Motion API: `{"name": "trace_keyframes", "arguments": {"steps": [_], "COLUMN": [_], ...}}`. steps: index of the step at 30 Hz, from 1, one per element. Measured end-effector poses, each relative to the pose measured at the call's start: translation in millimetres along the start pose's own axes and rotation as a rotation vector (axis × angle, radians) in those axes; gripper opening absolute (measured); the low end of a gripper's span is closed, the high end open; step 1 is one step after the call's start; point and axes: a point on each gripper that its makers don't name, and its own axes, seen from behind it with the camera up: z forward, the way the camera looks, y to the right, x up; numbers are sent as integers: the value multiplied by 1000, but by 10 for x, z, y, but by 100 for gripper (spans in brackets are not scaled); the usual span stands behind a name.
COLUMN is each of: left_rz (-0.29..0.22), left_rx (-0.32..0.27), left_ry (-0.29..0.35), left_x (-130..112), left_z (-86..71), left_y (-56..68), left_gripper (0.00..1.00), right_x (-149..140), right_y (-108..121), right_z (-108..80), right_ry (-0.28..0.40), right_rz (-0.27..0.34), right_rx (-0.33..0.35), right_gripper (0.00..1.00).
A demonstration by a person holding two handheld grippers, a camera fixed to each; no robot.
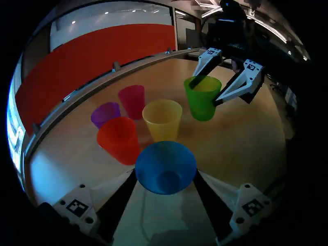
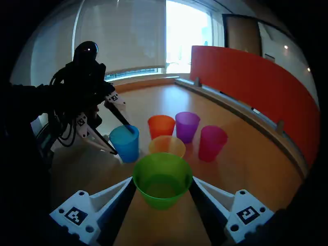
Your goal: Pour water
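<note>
My left gripper (image 1: pixel 166 175) is shut on a blue cup (image 1: pixel 166 166), which stands upright with its mouth open to the left gripper view. Beyond it, the right gripper (image 1: pixel 203 93) grips a green cup (image 1: pixel 202 98) by its sides. In the right gripper view that green cup (image 2: pixel 162 180) sits between the right gripper's (image 2: pixel 162 183) own fingers. The left gripper (image 2: pixel 123 140) holds the blue cup (image 2: pixel 125 143) across the table. I cannot tell whether either cup holds water.
Between the two held cups stand a yellow cup (image 1: pixel 162 119), an orange-red cup (image 1: pixel 119 139), a purple cup (image 1: pixel 105 115) and a magenta cup (image 1: pixel 132 100) on the wooden table (image 1: pixel 246 135). A raised rail (image 1: pixel 102 80) and a red partition (image 1: pixel 94 53) border one side.
</note>
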Motion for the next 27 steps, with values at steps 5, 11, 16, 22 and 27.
{"name": "trace_keyframes", "arguments": {"steps": [5,11,16,22,27], "left_rz": [-17,-30,-34,-40,-53], "left_rx": [-4,14,27,51,79], "left_ry": [-10,-31,-39,-42,-30], "left_x": [-35,-138,-219,-301,-304], "left_z": [-26,-120,-217,-322,-394], "left_y": [-13,-69,-67,-79,-108], "left_gripper": [98,98,97,98,98], "right_x": [-48,-128,-207,-274,-299], "right_y": [-3,-14,-6,4,10], "right_z": [38,108,173,224,254], "right_ry": [-9,-22,-35,-42,-35], "right_rz": [-2,11,16,16,7], "right_rx": [1,9,10,7,1], "right_gripper": [90,90,90,90,90]}}
